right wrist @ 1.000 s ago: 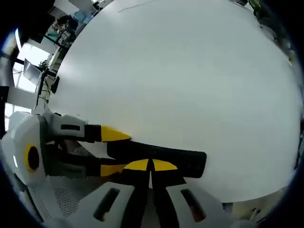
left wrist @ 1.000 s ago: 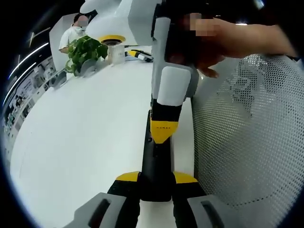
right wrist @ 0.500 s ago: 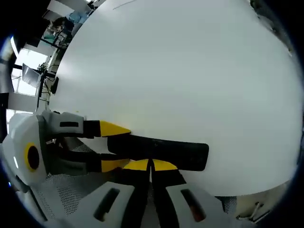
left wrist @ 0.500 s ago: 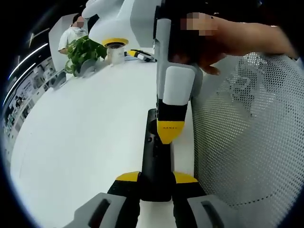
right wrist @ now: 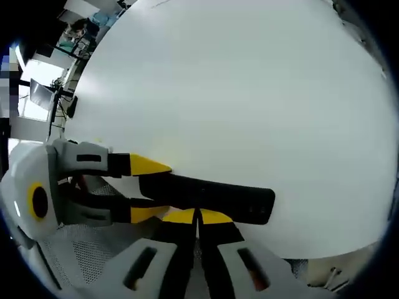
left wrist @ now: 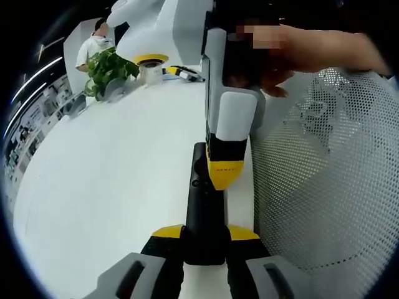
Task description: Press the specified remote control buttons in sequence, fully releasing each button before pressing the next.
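At the near edge of the white surface point(left wrist: 112, 187), my left gripper point(left wrist: 206, 235) clamps the black remote point(left wrist: 204, 205); my right gripper's point(right wrist: 198, 217) closed tips rest on it, open room beyond.

A broad white table point(left wrist: 112, 174) filled the foreground under bright, even light. At its far edge stood a leafy green plant point(left wrist: 111, 67) and a yellow-rimmed white cup point(left wrist: 150, 67). A white mesh chair back point(left wrist: 324, 187) rose beside it. What looked like bright windows point(right wrist: 34, 81) glowed beyond.
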Action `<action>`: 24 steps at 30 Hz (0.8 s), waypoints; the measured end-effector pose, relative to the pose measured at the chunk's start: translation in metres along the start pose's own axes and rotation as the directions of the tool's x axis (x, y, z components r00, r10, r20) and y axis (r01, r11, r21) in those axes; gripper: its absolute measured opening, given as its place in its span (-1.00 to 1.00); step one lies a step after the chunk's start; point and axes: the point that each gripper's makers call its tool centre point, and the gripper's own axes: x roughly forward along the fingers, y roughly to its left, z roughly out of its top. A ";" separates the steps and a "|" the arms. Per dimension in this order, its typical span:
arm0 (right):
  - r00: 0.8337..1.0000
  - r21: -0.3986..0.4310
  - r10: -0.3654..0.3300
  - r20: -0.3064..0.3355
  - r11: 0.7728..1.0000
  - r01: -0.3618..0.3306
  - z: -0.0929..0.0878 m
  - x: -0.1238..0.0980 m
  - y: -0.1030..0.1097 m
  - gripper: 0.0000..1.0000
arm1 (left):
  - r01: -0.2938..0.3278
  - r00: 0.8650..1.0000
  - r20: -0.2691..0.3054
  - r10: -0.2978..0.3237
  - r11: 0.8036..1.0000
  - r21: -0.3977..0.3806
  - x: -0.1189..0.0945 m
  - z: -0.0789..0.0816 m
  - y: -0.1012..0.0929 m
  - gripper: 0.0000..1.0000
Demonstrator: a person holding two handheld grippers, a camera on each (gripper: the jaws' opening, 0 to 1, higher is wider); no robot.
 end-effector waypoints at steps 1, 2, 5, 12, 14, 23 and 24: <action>1.000 -0.002 -0.001 -0.001 1.000 0.001 0.000 0.000 0.000 -1.00 | 0.000 1.000 0.001 0.000 1.000 -0.003 0.000 0.000 0.000 -0.51; 1.000 -0.003 -0.001 -0.002 1.000 0.001 0.000 0.000 0.000 -1.00 | -0.001 1.000 0.005 0.001 1.000 -0.004 0.000 0.000 0.000 -0.51; 1.000 0.011 0.010 0.008 1.000 -0.010 0.000 -0.001 -0.001 -1.00 | -0.002 1.000 0.012 0.002 1.000 -0.006 0.000 0.000 0.000 -0.51; 1.000 0.030 0.026 0.010 0.999 -0.027 0.000 -0.001 -0.001 -1.00 | 0.001 1.000 0.009 -0.001 1.000 0.003 0.000 0.000 0.000 -0.51; 0.999 0.037 0.033 0.011 0.999 -0.034 0.000 -0.001 -0.001 -1.00 | 0.001 1.000 0.009 -0.001 1.000 0.003 0.000 0.000 0.000 -0.51; 0.999 0.054 0.038 0.010 0.998 -0.039 0.000 -0.002 0.001 -1.00 | 0.001 1.000 0.012 -0.001 1.000 0.003 0.000 0.000 0.000 -0.51; 0.999 0.053 0.037 0.009 0.998 -0.038 0.000 -0.002 0.000 -1.00 | 0.002 1.000 0.012 -0.002 1.000 0.004 0.000 0.000 0.000 -0.51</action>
